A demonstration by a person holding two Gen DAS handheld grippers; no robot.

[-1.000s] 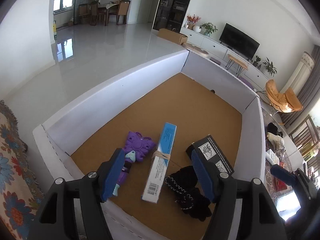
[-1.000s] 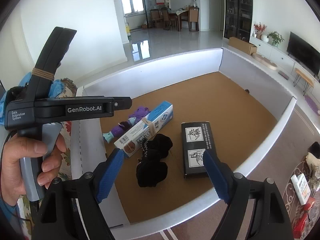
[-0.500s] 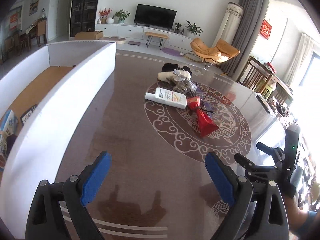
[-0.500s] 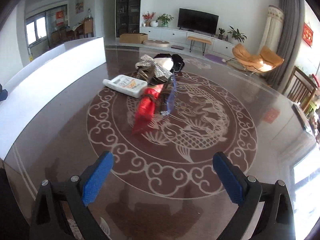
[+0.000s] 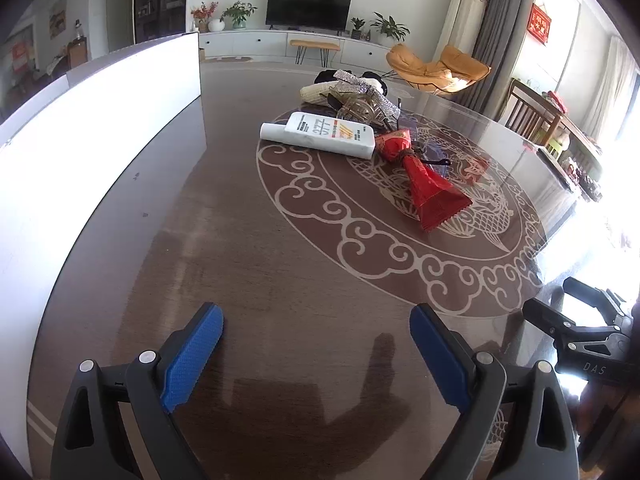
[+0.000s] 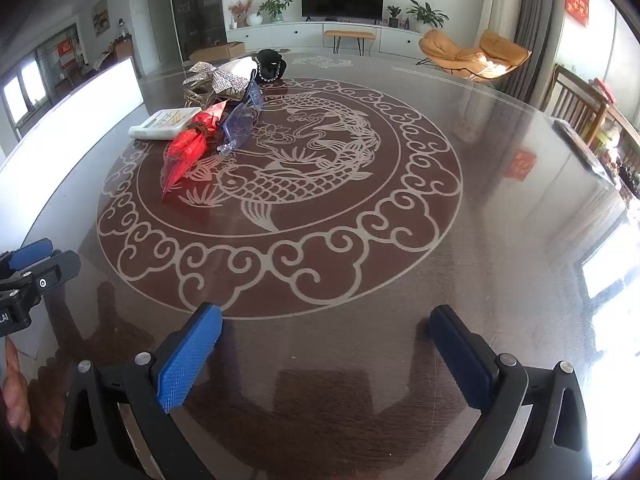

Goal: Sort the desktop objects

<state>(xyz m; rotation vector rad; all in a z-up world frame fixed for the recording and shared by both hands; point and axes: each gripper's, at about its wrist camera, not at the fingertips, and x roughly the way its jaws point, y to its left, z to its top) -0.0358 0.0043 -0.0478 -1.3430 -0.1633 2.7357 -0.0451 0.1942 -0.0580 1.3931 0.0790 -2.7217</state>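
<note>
A pile of objects lies on the dark round table [image 5: 280, 280]: a white tube [image 5: 320, 134] [image 6: 166, 123], a red wrapped packet [image 5: 430, 188] [image 6: 186, 152], blue-tinted glasses [image 6: 242, 118], a silver glitter bow [image 5: 366, 88] [image 6: 216, 78], a white roll [image 5: 314, 92] and a black item [image 6: 272, 66]. My left gripper [image 5: 316, 322] is open and empty, well short of the pile. My right gripper [image 6: 326, 322] is open and empty, over the table's near part. Each gripper shows at the edge of the other's view.
A tall white box wall [image 5: 100, 128] [image 6: 72, 120] stands along the table's left side. The table has a pale fish-and-cloud pattern [image 6: 288, 184]. Its right edge [image 5: 560, 220] drops off toward chairs and a window. A living room lies behind.
Both grippers have swung away from the box interior with its sorted items to face the tabletop pile. In the last half second both views moved closer and lower over the table.
</note>
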